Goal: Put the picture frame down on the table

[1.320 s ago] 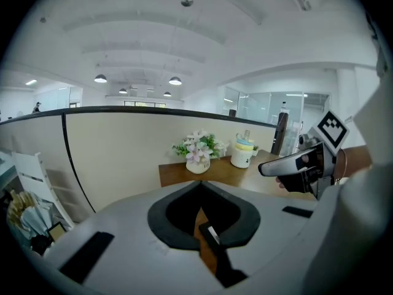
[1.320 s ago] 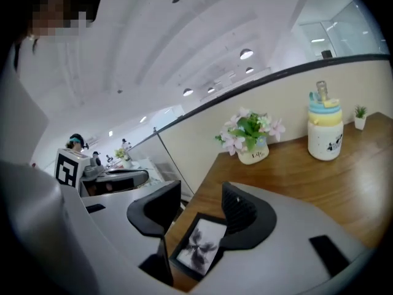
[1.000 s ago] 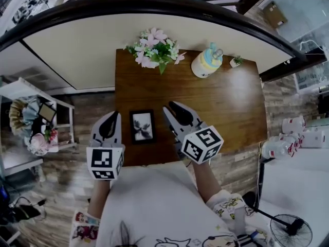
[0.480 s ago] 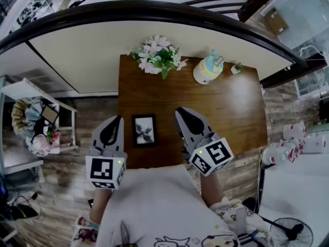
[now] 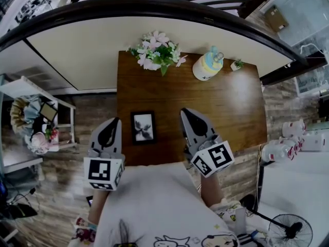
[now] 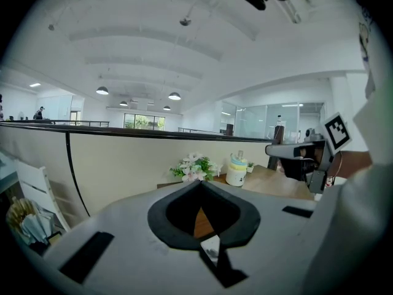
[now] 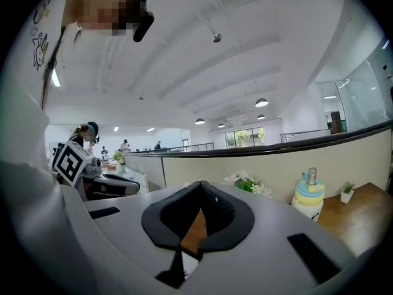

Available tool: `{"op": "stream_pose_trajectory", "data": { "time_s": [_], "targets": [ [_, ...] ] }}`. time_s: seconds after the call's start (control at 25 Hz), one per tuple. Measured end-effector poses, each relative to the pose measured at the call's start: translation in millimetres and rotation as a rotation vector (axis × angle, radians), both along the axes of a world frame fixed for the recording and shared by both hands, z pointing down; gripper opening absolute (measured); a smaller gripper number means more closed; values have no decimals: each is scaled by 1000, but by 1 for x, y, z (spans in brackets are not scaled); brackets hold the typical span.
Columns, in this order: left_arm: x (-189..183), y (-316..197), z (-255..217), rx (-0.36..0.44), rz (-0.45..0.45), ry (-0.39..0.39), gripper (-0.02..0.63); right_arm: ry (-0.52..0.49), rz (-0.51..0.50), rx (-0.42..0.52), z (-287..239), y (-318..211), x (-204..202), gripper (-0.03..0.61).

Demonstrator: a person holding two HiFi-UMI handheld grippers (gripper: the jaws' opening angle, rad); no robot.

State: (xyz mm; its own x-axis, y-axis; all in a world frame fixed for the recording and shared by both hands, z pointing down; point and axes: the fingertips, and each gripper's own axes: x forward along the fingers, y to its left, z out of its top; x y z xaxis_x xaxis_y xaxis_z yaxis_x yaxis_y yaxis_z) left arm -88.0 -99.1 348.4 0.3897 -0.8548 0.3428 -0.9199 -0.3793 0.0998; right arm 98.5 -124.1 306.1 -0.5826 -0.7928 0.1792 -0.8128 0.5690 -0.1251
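Note:
The black picture frame (image 5: 143,127) lies flat on the brown wooden table (image 5: 226,107), near its front edge, with its black-and-white print facing up. My left gripper (image 5: 115,121) hovers just left of the frame, shut and holding nothing. To the frame's right, my right gripper (image 5: 184,111) is also shut and empty, a short gap away. Neither touches the frame. In the left gripper view the left gripper (image 6: 199,184) has its jaws closed together, and in the right gripper view the right gripper (image 7: 199,184) shows the same. The frame is hidden in both gripper views.
A bunch of pink and white flowers (image 5: 156,51) stands at the table's far left. A yellow and blue cake-shaped jar (image 5: 207,64) and a tiny potted plant (image 5: 237,64) stand at the far right. A white shelf (image 5: 36,117) stands on the floor to the left.
My right gripper has drawn back to the right and toward the person, away from the frame. The left gripper has pulled back slightly. The frame lies still.

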Motion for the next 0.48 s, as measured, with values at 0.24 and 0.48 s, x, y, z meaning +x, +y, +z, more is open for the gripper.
{"op": "stream_pose_trajectory", "data": {
  "time_s": [0.24,0.48],
  "targets": [
    [-1,-2,3,-7,-5,6,3,25,15,-5,9,2,4,-2],
    [-6,-2,7,-14,-16,1,3,40,24,-12,13,2,6,-2]
  ]
}}
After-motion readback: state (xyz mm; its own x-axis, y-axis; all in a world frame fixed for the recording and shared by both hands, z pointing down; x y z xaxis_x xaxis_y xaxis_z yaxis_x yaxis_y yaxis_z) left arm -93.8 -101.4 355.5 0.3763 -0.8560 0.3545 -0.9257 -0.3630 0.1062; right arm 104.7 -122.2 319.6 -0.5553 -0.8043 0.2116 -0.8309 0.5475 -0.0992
